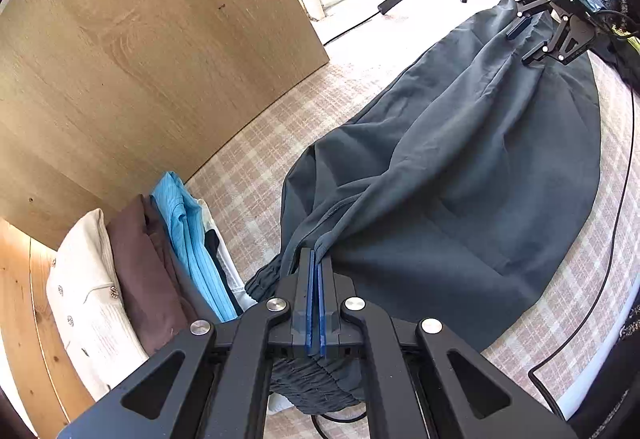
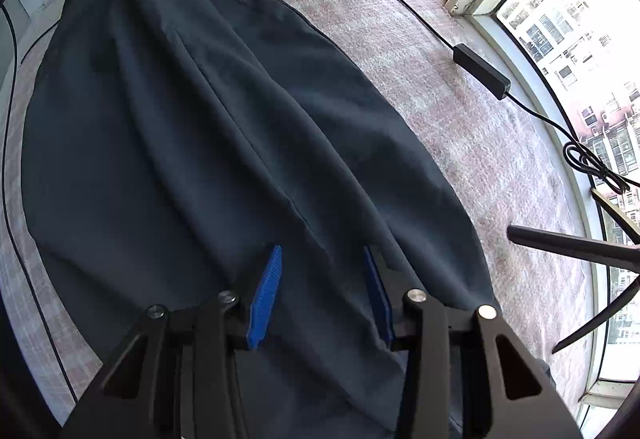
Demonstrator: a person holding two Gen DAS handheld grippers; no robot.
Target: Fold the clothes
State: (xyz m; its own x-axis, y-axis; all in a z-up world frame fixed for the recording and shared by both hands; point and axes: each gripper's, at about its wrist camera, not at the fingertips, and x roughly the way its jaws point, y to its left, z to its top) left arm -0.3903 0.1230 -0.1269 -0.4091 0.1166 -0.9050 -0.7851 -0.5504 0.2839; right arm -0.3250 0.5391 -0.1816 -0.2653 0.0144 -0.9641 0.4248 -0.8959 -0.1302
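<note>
Trousers (image 1: 460, 175), dark grey-blue and thin, lie stretched out long on a checked pink and white cloth (image 1: 280, 143) that covers the flat top. The left gripper (image 1: 315, 259) has its blue pads pressed tight together, pinching a bunch of fabric right next to the stretchy waistband (image 1: 264, 279). At the far end, the right gripper (image 2: 320, 279) points down over the leg ends with its jaws spread apart, and the fabric lies under them, not pinched. To do this step well, I think the right gripper should drop lower and close on both layers at once, then both should pull gently so the wrinkles go flat. A stack of folded clothes (image 1: 160, 259) sits close on the left, so the fold should stay clear of it.
</note>
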